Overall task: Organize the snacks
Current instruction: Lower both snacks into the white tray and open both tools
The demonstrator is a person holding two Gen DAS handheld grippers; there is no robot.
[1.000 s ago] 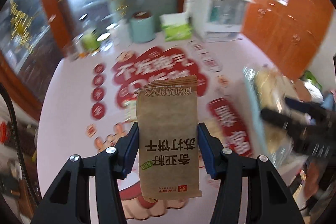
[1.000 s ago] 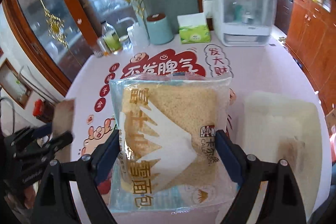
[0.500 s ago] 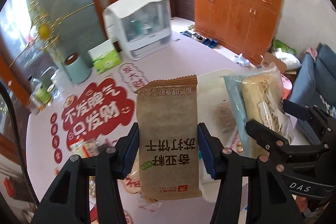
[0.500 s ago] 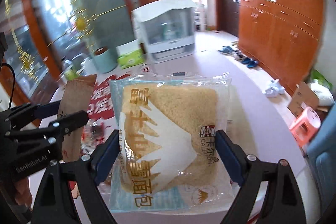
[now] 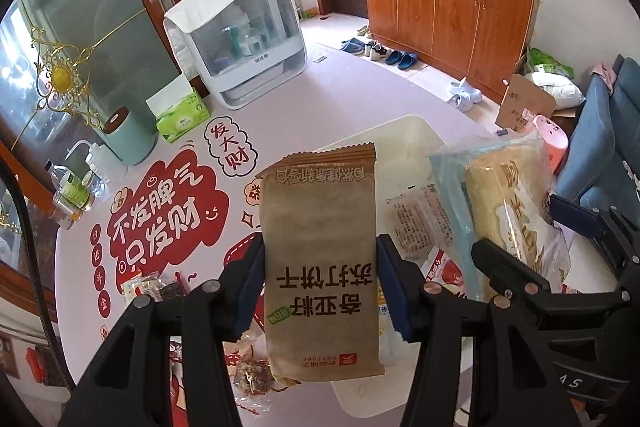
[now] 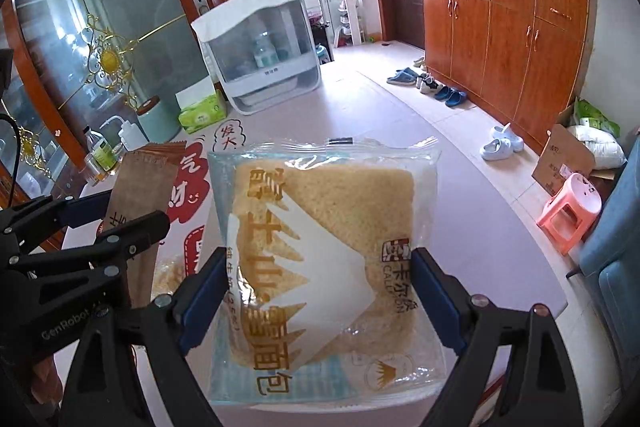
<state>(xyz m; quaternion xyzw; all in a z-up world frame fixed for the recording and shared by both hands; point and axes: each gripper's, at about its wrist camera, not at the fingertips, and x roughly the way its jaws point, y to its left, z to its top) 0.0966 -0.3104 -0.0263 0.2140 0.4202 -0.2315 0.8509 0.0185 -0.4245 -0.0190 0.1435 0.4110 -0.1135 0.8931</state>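
Observation:
My left gripper (image 5: 320, 283) is shut on a brown paper cracker packet (image 5: 320, 227) and holds it upright above the table. My right gripper (image 6: 318, 291) is shut on a clear bag of sliced bread (image 6: 324, 247), also held up. In the left wrist view the bread bag (image 5: 504, 211) and right gripper sit close to the right. In the right wrist view the cracker packet (image 6: 144, 195) sits at the left. A white translucent bin (image 5: 404, 147) with a clear-wrapped snack (image 5: 424, 223) lies beneath them.
The round pink table (image 5: 360, 87) carries a red printed mat (image 5: 164, 211), a white lidded cabinet (image 5: 240, 39), a green tissue box (image 5: 182, 117), a teal canister (image 5: 128, 139) and bottles (image 5: 72, 191). Small wrapped snacks (image 5: 152, 285) lie near the front. Wooden cupboards (image 6: 512, 27) and shoes (image 6: 440, 91) are beyond.
Both grippers have swung to the right with their packets, from facing the mat toward the bin and the table's right side. Both grips are unchanged.

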